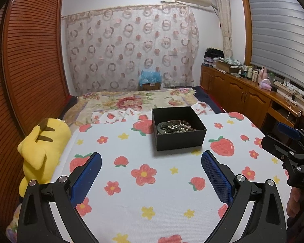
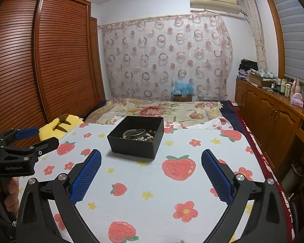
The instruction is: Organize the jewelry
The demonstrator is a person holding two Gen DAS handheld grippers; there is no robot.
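Both grippers, left gripper and right gripper, jaws spread wide, empty, near side of black box holding bracelets and pearls on strawberry cloth.

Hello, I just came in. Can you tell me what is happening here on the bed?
A person holds one hand-held gripper in each hand above a strawberry-print cloth on the bed. The left hand-held gripper and the right hand-held gripper are both open and hold nothing. A black box sits ahead on the cloth, apart from both. Inside lie a pearl strand and metal bangles, not yet touched.
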